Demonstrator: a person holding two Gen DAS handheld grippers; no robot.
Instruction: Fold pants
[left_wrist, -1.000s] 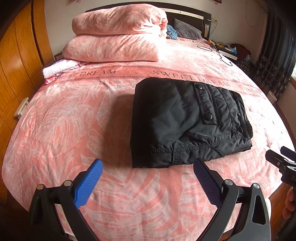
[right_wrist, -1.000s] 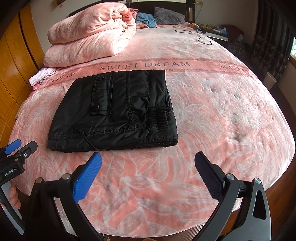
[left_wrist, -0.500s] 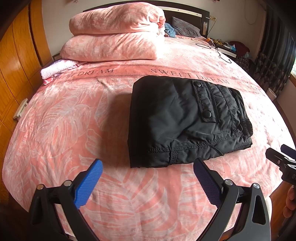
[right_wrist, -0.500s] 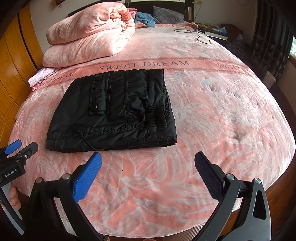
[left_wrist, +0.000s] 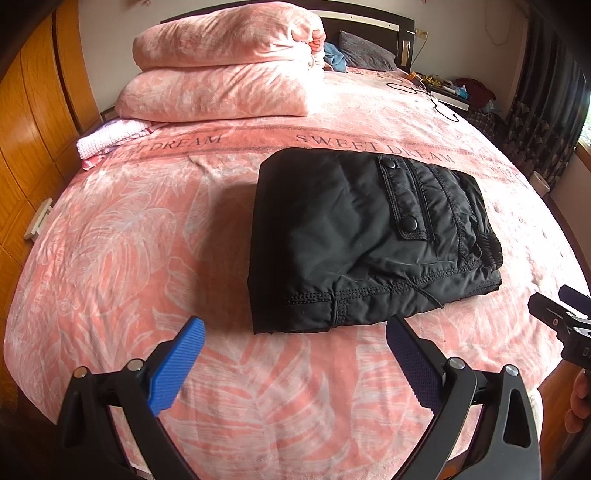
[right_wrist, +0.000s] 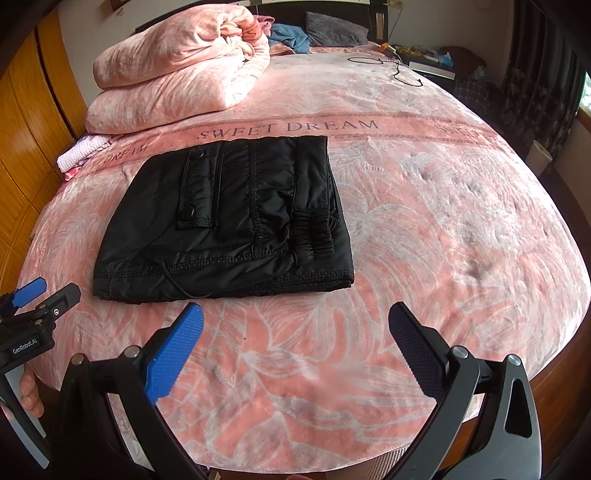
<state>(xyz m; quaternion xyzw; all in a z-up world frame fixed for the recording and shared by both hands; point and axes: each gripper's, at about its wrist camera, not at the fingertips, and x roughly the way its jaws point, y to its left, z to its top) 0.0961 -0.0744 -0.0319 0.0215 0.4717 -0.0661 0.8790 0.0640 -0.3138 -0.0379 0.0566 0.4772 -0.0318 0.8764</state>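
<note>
Pants (left_wrist: 362, 236), black and folded into a compact rectangle, lie flat on the pink bedspread (left_wrist: 122, 236) near the middle of the bed, just below the "SWEET DREAM" lettering, with the snap pocket flap on top and the elastic waistband at the right edge. Both grippers hover at the near edge of the bed, apart from the pants: the left gripper (left_wrist: 291, 354) gapes wide and empty, and the right gripper (right_wrist: 295, 343) likewise. Folded pink blankets (left_wrist: 221, 74) sit stacked near the headboard.
</note>
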